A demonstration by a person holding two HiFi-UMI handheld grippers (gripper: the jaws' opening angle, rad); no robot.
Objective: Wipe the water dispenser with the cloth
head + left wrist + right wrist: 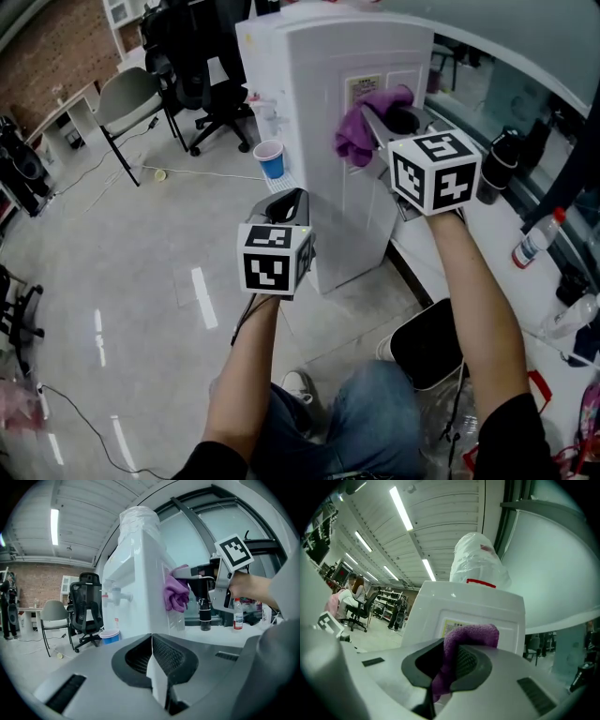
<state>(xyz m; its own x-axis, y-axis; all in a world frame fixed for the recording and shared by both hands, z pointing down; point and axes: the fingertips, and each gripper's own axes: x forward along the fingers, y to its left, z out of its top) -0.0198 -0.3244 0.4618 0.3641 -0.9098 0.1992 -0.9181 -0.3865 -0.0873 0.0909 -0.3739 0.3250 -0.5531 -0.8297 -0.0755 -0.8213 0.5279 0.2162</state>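
The white water dispenser stands on the floor with a wrapped bottle on top. My right gripper is shut on a purple cloth and holds it against the dispenser's side panel, beside a yellow label. The cloth bulges out between the right jaws, and it hangs against the panel in the left gripper view. My left gripper hangs lower, in front of the dispenser, shut with nothing in it.
A blue cup sits under the dispenser's taps. Black office chairs and a grey chair stand on the floor behind. A counter at the right carries bottles. A black bin is by my legs.
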